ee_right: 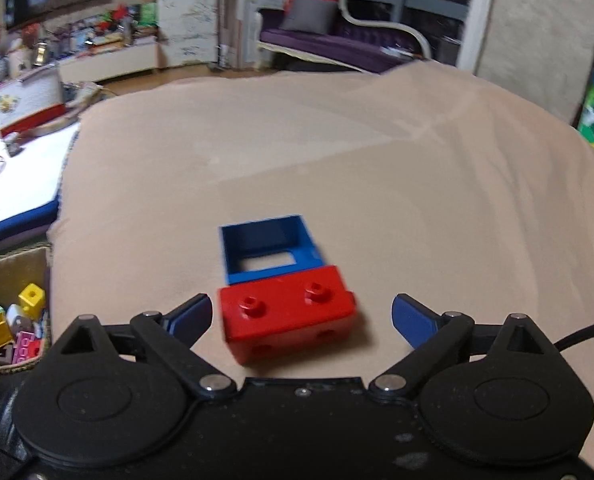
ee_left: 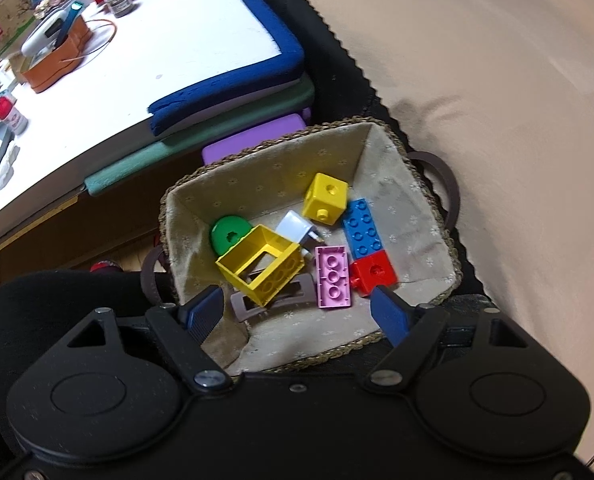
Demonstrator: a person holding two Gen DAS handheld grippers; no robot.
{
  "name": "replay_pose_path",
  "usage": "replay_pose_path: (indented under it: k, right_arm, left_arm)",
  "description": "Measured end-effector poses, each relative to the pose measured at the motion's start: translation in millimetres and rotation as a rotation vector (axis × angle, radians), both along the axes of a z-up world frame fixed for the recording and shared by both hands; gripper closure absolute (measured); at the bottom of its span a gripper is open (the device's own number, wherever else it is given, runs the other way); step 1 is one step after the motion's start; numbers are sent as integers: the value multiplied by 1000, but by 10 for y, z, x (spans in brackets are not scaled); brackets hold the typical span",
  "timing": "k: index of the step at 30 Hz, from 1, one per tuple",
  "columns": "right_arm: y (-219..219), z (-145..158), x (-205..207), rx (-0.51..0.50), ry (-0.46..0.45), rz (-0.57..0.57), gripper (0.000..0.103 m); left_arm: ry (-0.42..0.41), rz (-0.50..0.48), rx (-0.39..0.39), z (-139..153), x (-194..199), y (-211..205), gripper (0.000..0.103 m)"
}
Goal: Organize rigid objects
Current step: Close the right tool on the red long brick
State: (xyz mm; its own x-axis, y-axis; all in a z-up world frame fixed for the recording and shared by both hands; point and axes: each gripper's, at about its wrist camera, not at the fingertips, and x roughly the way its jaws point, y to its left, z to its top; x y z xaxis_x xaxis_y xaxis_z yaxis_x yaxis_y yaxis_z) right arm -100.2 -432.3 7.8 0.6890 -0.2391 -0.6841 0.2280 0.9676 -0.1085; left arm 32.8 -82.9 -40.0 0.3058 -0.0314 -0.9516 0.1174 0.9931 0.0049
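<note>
- Sorting step, looks like: most of the toy bricks already sitting in the wicker basket (ee_left: pixel 377 128), two stragglers left out on the beige blanket (ee_right: pixel 377 152).
- Right claw (ee_right: pixel 301 320) wide open, gripping nothing, fingers (ee_right: pixel 411 320) spread either side of the red brick (ee_right: pixel 289 320). No contact visible on either side.
- Red brick lying right between the fingers, studs up, a bit blurry so hard to call its exact tilt. Blue hollow brick (ee_right: pixel 269 248) just ahead of it, touching or nearly touching its far edge, open side facing up.
- Left claw (ee_left: pixel 301 312) also open and empty, hanging over the near end of the basket.
- Inside the basket, ahead of the left claw: yellow hollow brick (ee_left: pixel 263 268), pink flat brick (ee_left: pixel 333 278), small red brick (ee_left: pixel 375 272), blue long brick (ee_left: pixel 361 226), yellow cube (ee_left: pixel 325 199), green round piece (ee_left: pixel 229 234), a white plug adapter (ee_left: pixel 295 228) and a brownish hair clip (ee_left: pixel 253 306) under the yellow one.
- Basket also peeking in way off to the left of the right claw in that view.
- Next move, best guess: close on the red brick squarely across its short sides, lift clear, carry left and drop in the basket. Then back for the blue one.
- Worth watching: blue brick sitting so close, could get nudged or dragged along on the squeeze.
- Soft blanket underneath, so brick might tip if pinched off-centre.
</note>
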Motion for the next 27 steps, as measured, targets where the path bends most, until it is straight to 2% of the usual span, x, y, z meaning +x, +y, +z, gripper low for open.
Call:
replay_pose_path:
  k: [2, 7, 8, 14, 22, 25, 27]
  right_arm:
    - [34, -46, 33, 4, -9, 26, 5]
    - [54, -170, 83, -64, -27, 39, 9]
    - [34, -211, 106, -65, -31, 32, 18]
    - [-49, -388, 21, -24, -106, 24, 19]
    - [-29, -497, -178, -89, -195, -10, 19]
    - [-49, -510, -194, -80, -213, -10, 18]
    - [-77, -524, -210, -58, -216, -9, 18]
  left_arm:
    - [-13, -21, -10, 25, -18, -44, 27]
    - [-42, -102, -25, 87, -75, -221, 27]
    - [-52, -118, -26, 110, -86, -268, 26]
    - [-89, -193, -33, 252, -92, -657, 22]
    - [-46, -273, -118, 458, 60, -1579, 22]
    - [-39, -300, -148, 540, 120, -1975, 14]
    - [-30, -309, -165, 573, 160, -2219, 13]
